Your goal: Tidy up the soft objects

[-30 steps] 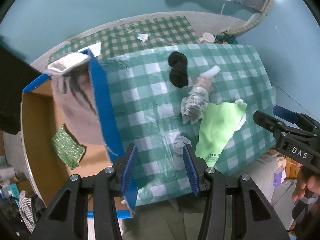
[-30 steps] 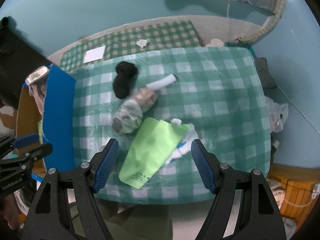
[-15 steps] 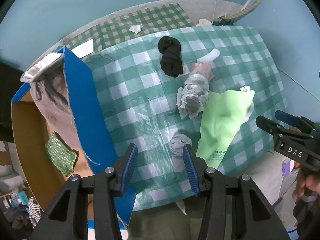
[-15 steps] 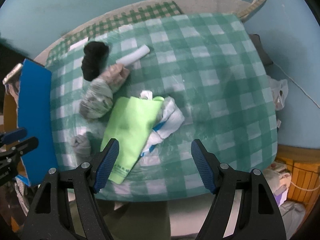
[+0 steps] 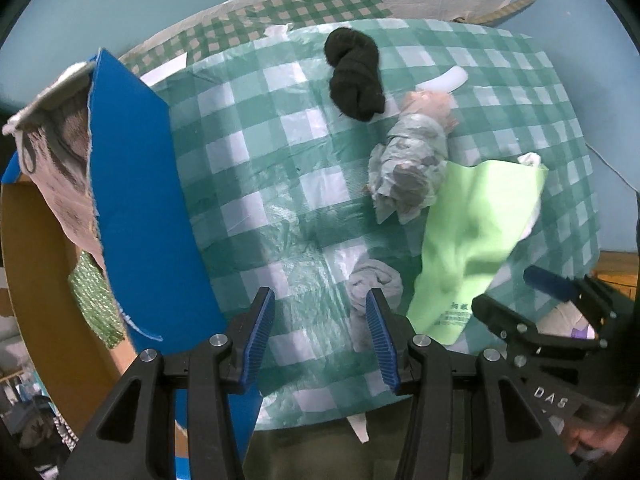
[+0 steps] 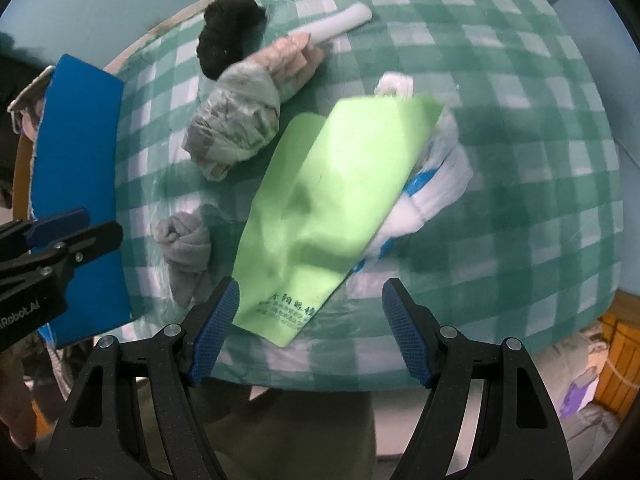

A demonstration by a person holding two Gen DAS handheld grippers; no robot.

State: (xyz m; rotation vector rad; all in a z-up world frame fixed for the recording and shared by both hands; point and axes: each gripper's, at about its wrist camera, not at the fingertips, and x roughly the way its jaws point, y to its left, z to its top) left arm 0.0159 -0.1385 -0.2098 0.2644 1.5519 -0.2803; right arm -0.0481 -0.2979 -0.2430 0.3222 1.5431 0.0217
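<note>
Left gripper (image 5: 320,334) spread, empty, above checked tablecloth (image 5: 280,152); grey sock (image 5: 374,280) just beside its right finger, not betw. pads. Right gripper (image 6: 310,330) spread wide, empty, over near end of green pouch (image 6: 328,208). Cardboard box (image 5: 36,280) at left.

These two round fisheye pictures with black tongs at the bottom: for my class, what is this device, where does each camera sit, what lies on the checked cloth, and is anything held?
A person holds a two-finger gripper in each hand; a camera on each looks down along its blue-padded fingers. One picture is from the left gripper, the other from the right gripper. Both are open and hold nothing. On the green-and-white checked tablecloth lie a rolled grey sock, a black rolled sock, a crumpled plastic-wrapped bundle, a flat lime-green bag, a white-and-blue plastic bag and a white tube. A blue-edged cardboard box stands beside the table.
</note>
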